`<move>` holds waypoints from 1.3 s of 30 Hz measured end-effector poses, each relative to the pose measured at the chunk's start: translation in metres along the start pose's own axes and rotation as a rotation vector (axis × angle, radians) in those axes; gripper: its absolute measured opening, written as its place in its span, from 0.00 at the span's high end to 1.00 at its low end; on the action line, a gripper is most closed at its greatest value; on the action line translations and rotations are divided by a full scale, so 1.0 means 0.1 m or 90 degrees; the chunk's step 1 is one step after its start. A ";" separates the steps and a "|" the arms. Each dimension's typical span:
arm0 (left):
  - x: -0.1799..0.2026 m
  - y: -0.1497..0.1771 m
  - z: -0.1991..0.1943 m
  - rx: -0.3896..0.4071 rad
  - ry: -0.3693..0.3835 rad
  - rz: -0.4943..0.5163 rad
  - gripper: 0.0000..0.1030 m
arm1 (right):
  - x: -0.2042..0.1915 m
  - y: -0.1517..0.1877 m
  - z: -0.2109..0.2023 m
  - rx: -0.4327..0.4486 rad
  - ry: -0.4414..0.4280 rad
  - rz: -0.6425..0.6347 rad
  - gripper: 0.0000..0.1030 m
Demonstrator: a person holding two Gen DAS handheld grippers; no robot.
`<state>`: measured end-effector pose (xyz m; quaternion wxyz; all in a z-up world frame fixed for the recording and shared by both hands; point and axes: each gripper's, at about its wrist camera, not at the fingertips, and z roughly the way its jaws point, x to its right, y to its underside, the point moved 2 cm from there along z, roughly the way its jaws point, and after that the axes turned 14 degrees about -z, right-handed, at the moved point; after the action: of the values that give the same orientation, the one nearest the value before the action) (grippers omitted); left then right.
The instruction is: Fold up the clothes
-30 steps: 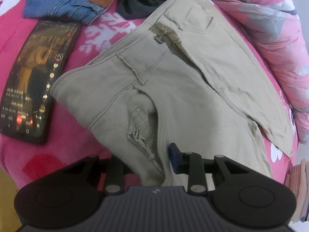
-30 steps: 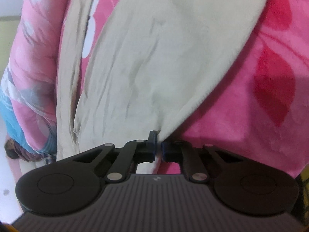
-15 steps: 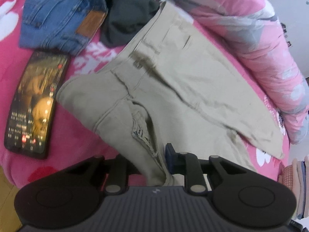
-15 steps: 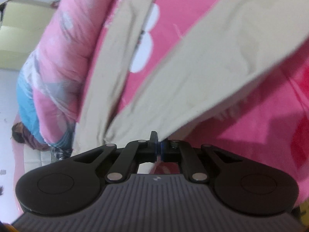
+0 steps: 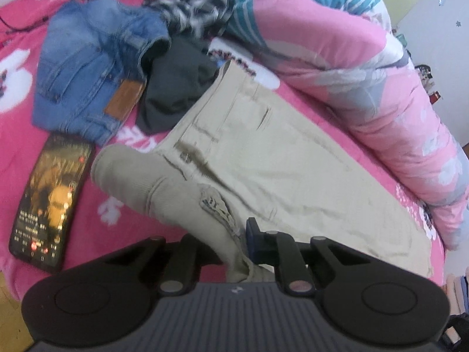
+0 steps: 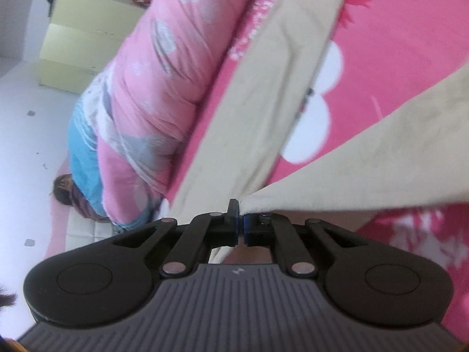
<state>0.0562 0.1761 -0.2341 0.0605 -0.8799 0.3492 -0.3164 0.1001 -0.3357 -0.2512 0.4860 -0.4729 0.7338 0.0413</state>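
1. On the pink bedspread (image 5: 17, 123) lie our beige trousers (image 5: 263, 158), long axis running from waistband toward the hems.
2. Our left gripper (image 5: 234, 252) is closing on fabric near the fly.
3. Our right gripper (image 6: 239, 228), pressed together, pinches a hem, nearer the leg ends.

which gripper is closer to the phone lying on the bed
Left. The left gripper, closing on the beige trousers, sits beside the phone; the right gripper shows no phone nearby.

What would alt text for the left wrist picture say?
Black tongs closing on a bunched fold of beige trousers spread across a pink bed. Behind lie folded blue jeans, a dark garment and a lit phone.
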 end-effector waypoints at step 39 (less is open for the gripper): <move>0.83 -1.20 1.40 -0.048 0.062 0.045 0.87 | -0.73 -1.43 1.77 0.024 0.067 -0.063 0.99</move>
<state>0.2560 0.1957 -0.2632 0.0210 -0.8523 0.3941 -0.3432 0.3301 -0.2751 -0.2319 0.4566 -0.5009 0.7350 -0.0214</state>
